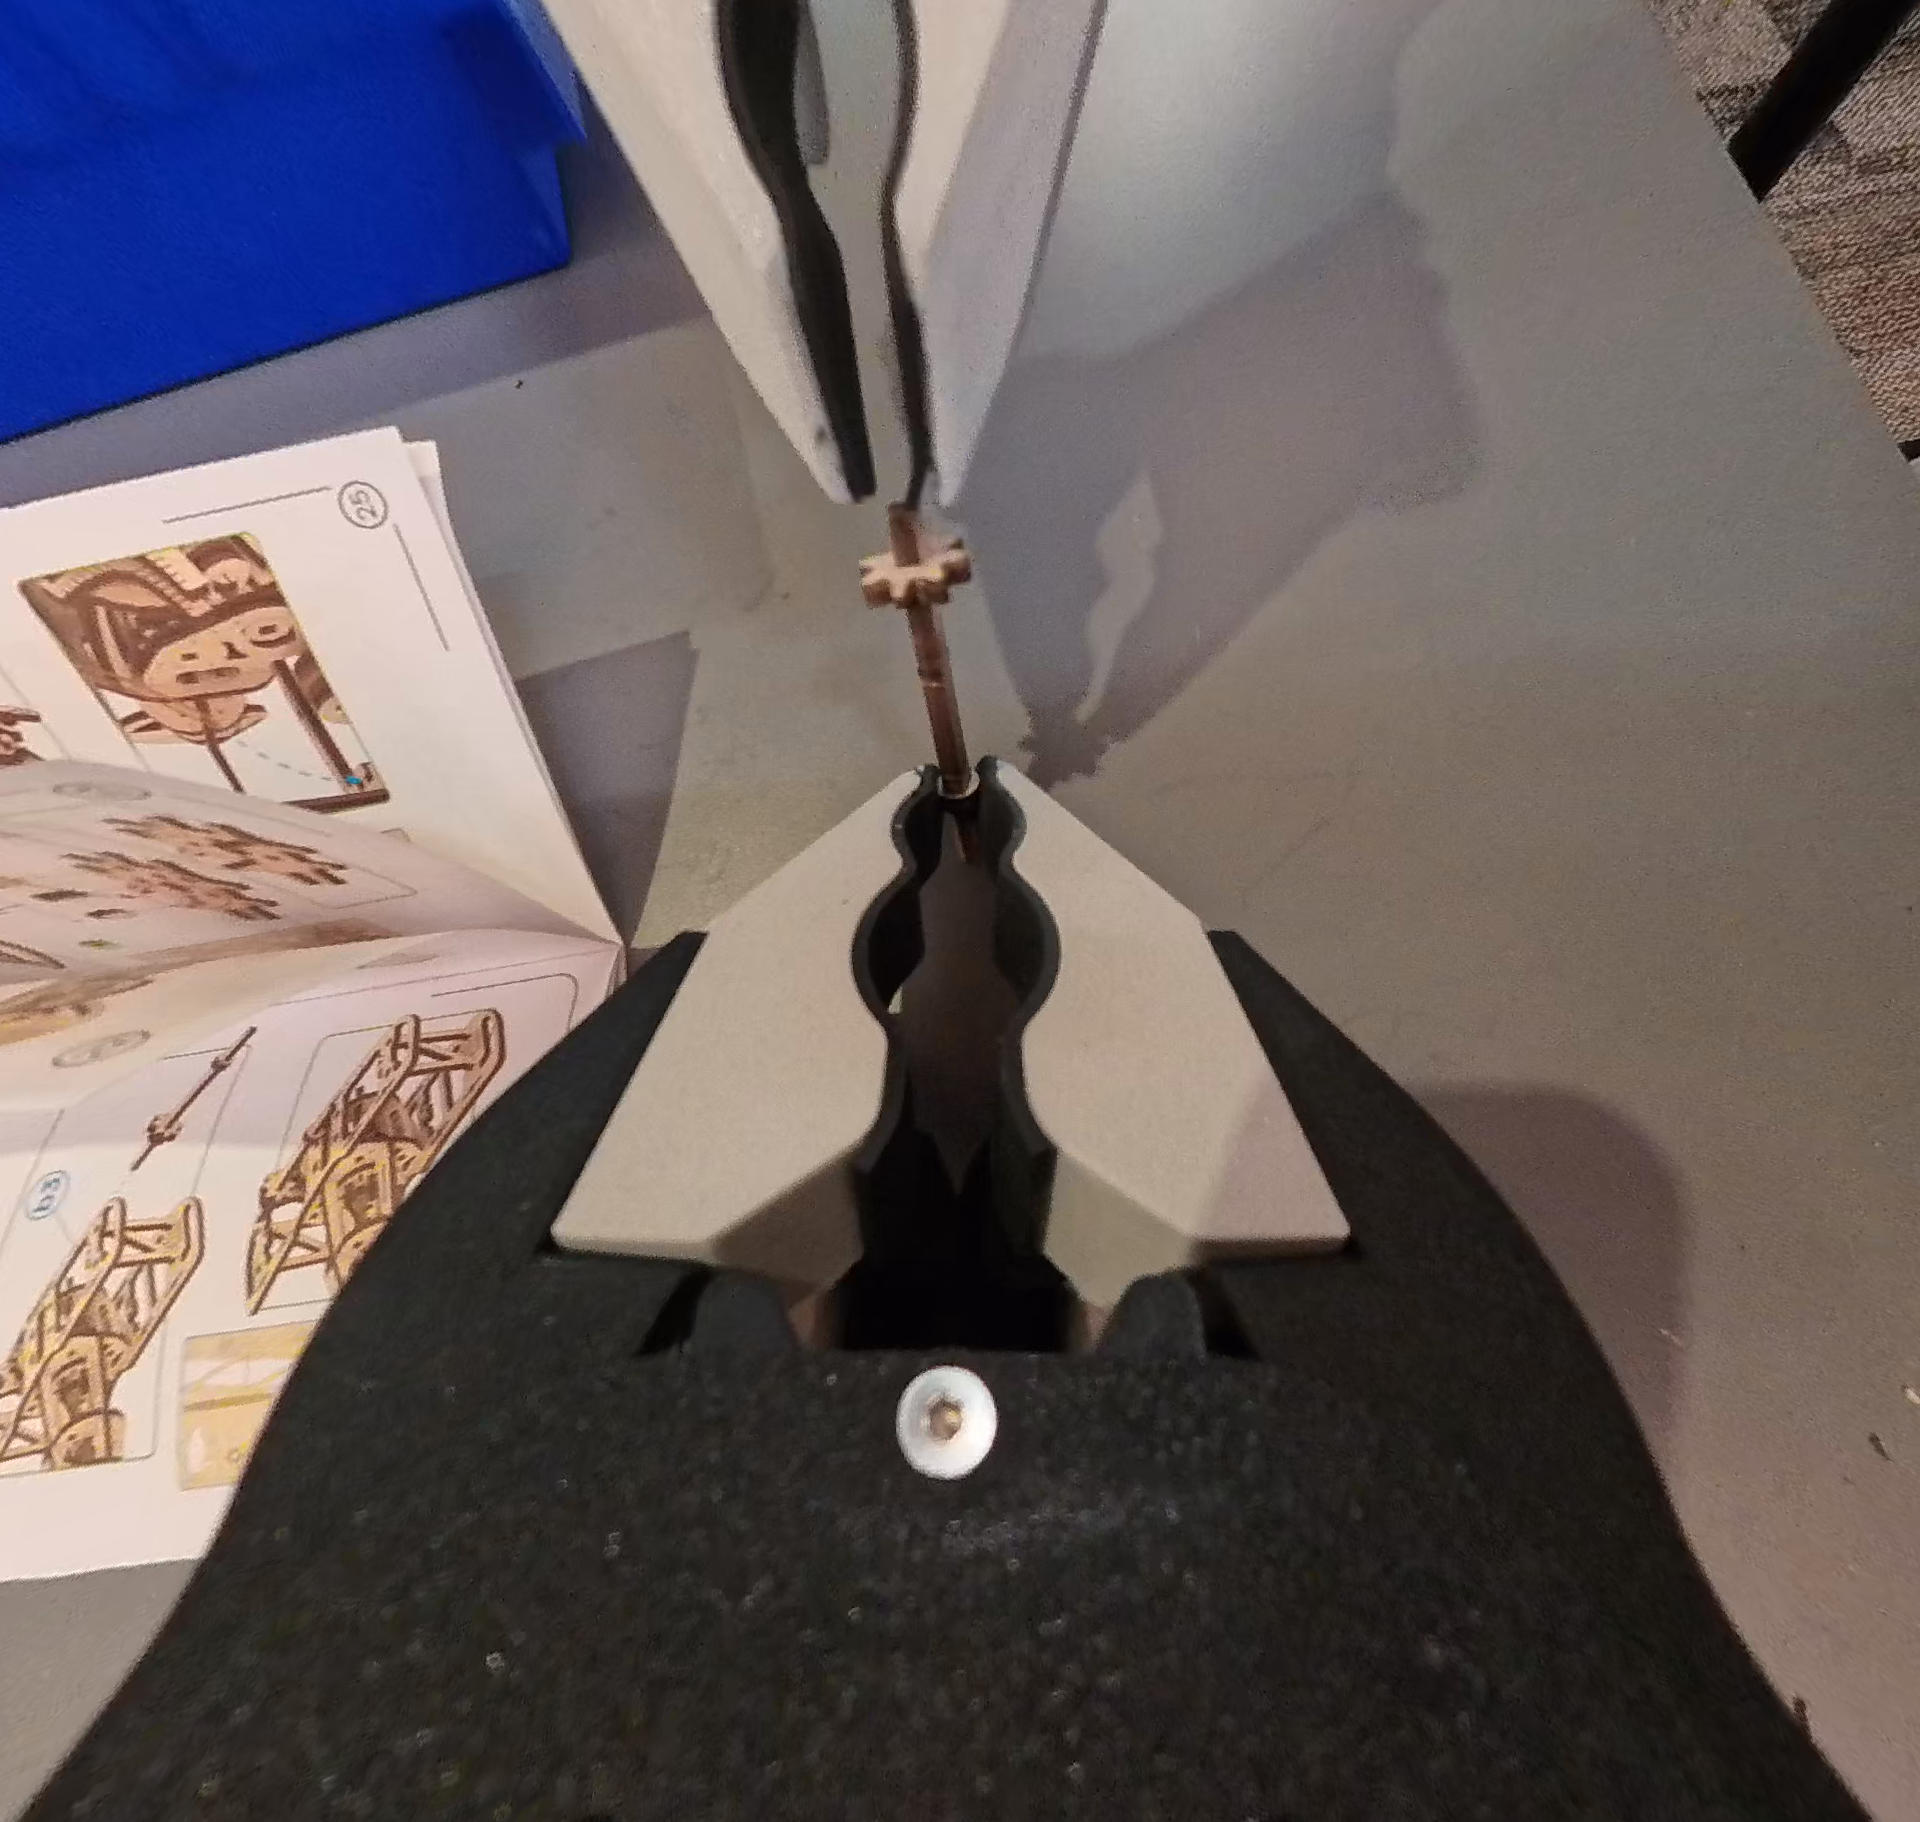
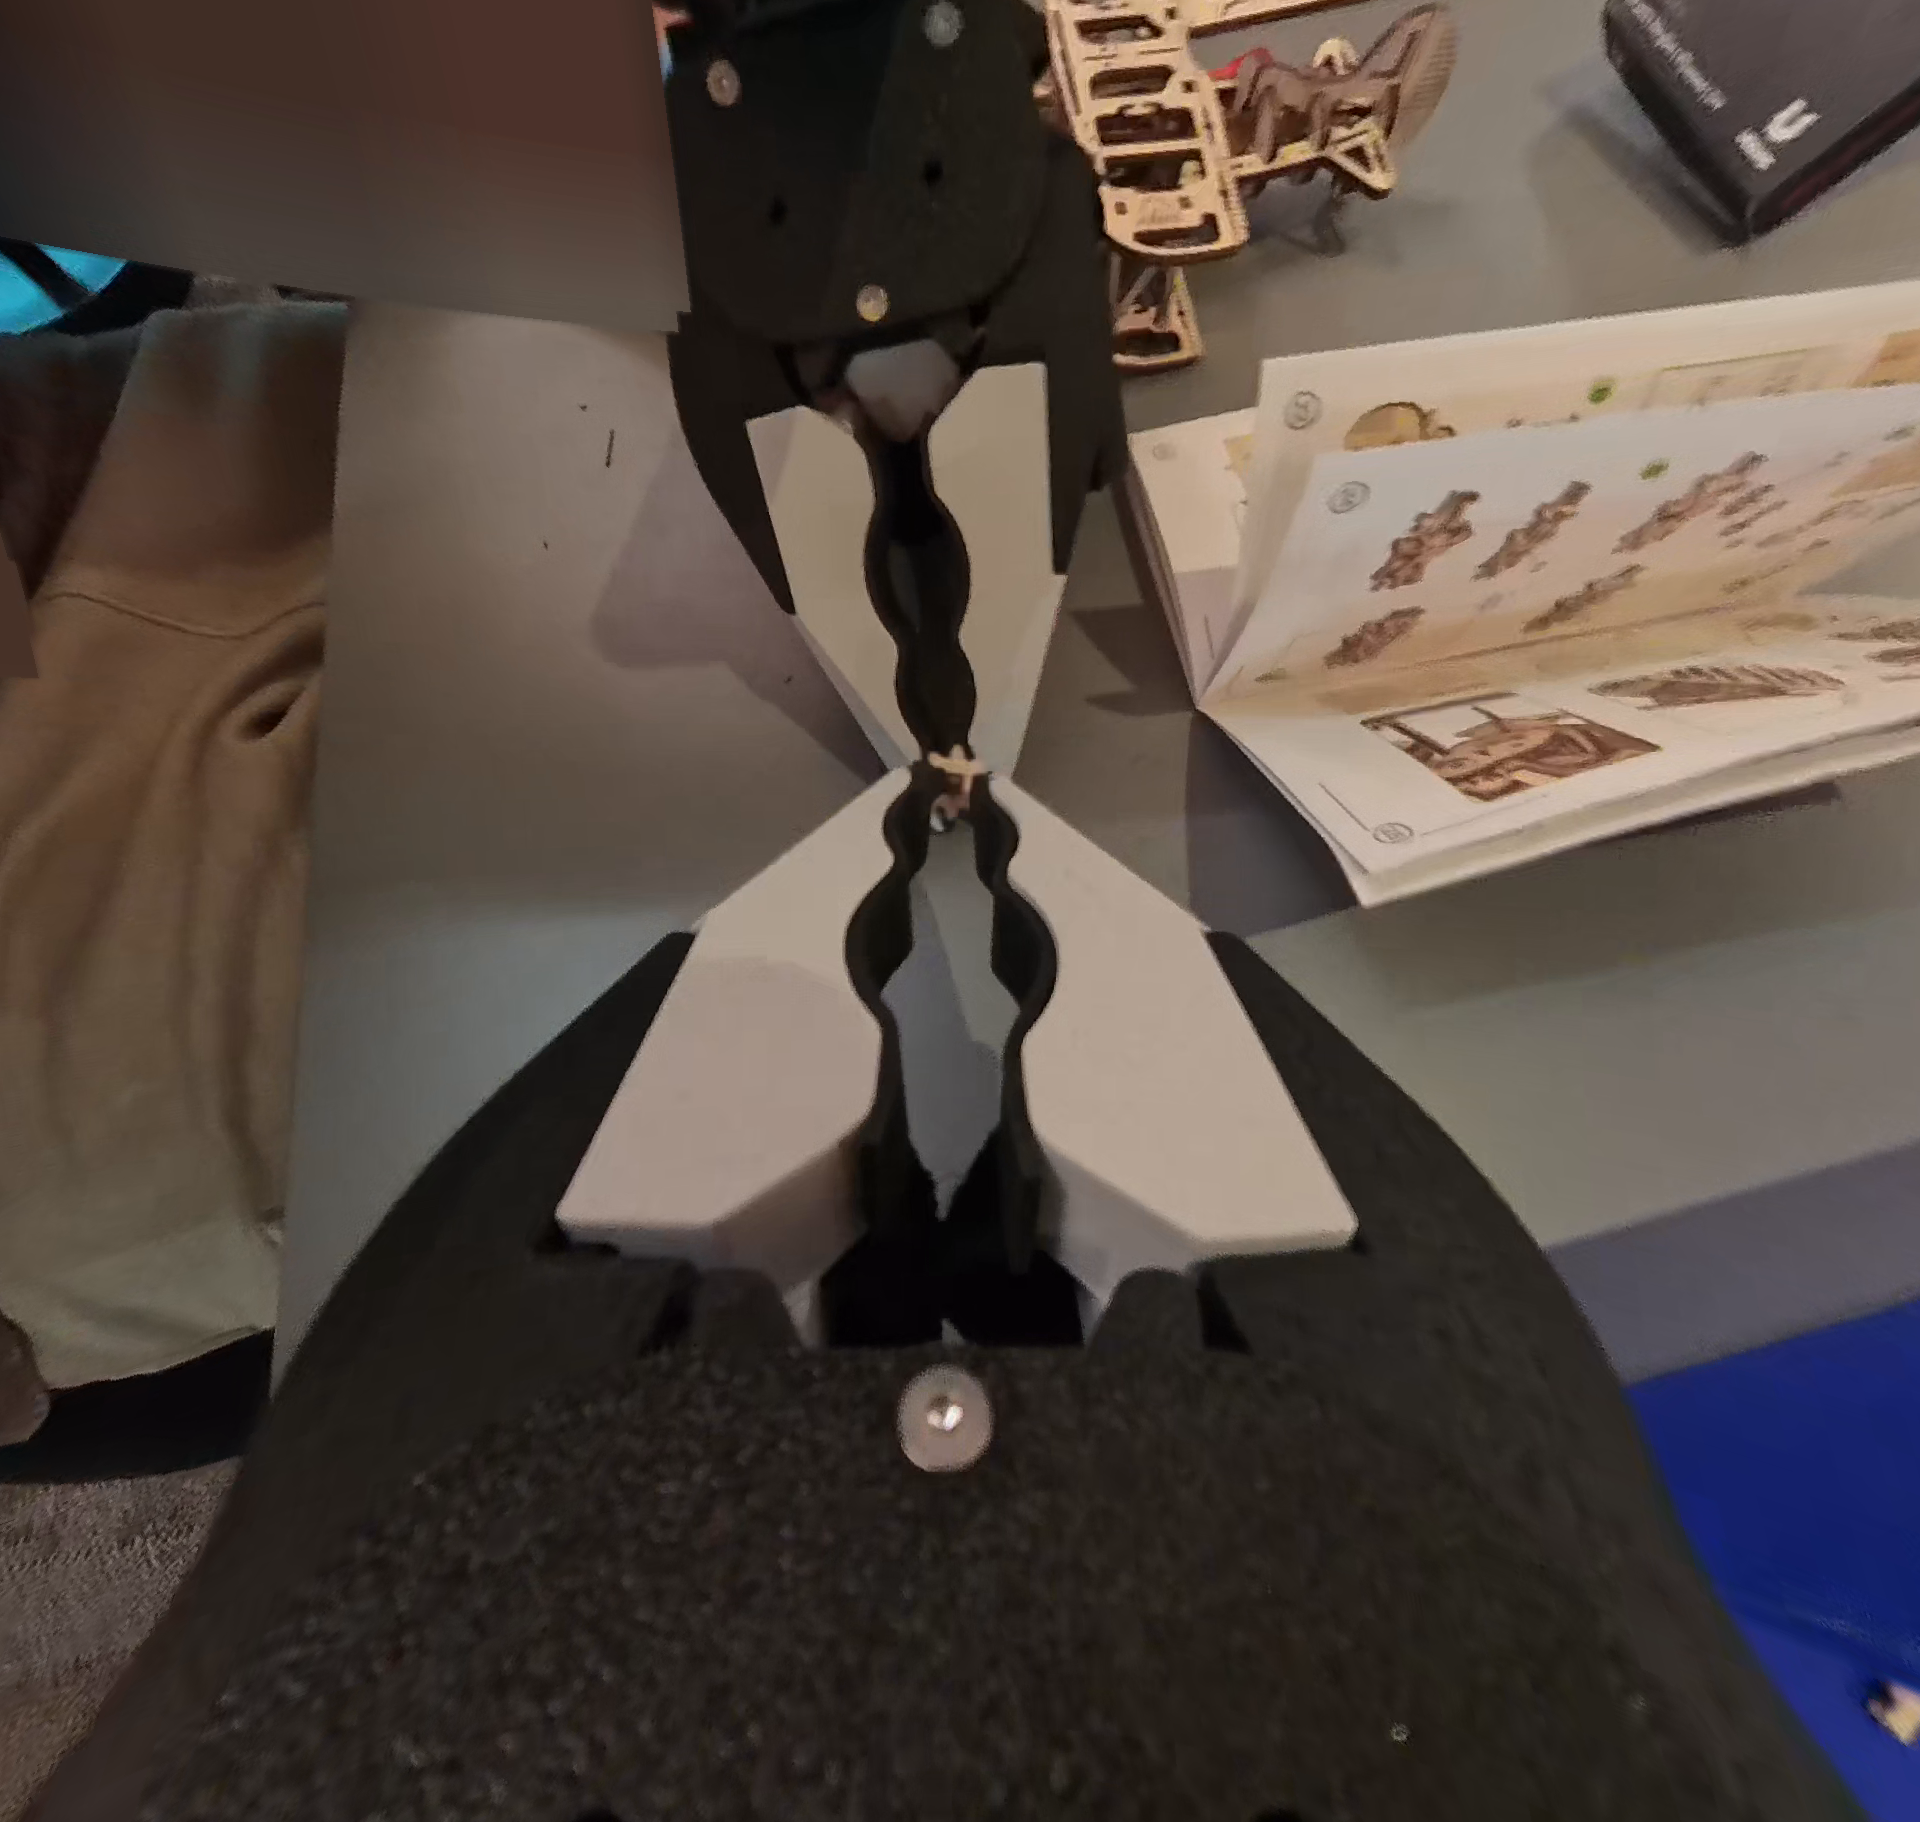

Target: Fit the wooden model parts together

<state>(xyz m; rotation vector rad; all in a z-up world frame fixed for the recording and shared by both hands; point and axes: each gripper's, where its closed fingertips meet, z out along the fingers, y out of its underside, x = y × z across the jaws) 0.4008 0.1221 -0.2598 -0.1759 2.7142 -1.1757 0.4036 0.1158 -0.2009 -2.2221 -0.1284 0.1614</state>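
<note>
A thin dark wooden axle (image 1: 935, 692) with a small pale wooden gear (image 1: 914, 575) on it is held in the air between both grippers. My left gripper (image 1: 956, 780) is shut on the near end of the axle. My right gripper (image 1: 899, 489) comes in from above and is shut on the far end, just past the gear. In the right wrist view the two grippers meet tip to tip, my right gripper (image 2: 948, 796) below and my left gripper (image 2: 945, 733) above. The gear (image 2: 954, 762) sits between them and the axle is mostly hidden.
An open instruction booklet (image 2: 1558, 629) lies on the grey table (image 1: 1351, 629). It also shows in the left wrist view (image 1: 208, 837). A blue bin (image 1: 260, 141) stands behind it. Cut-out wooden sheets (image 2: 1153, 110), a partly built model (image 2: 1330, 110) and a black box (image 2: 1766, 79) lie farther off. A beige garment (image 2: 156, 733) is beyond the table edge. Across from one pair of fingers to the other is roughly 6 cm.
</note>
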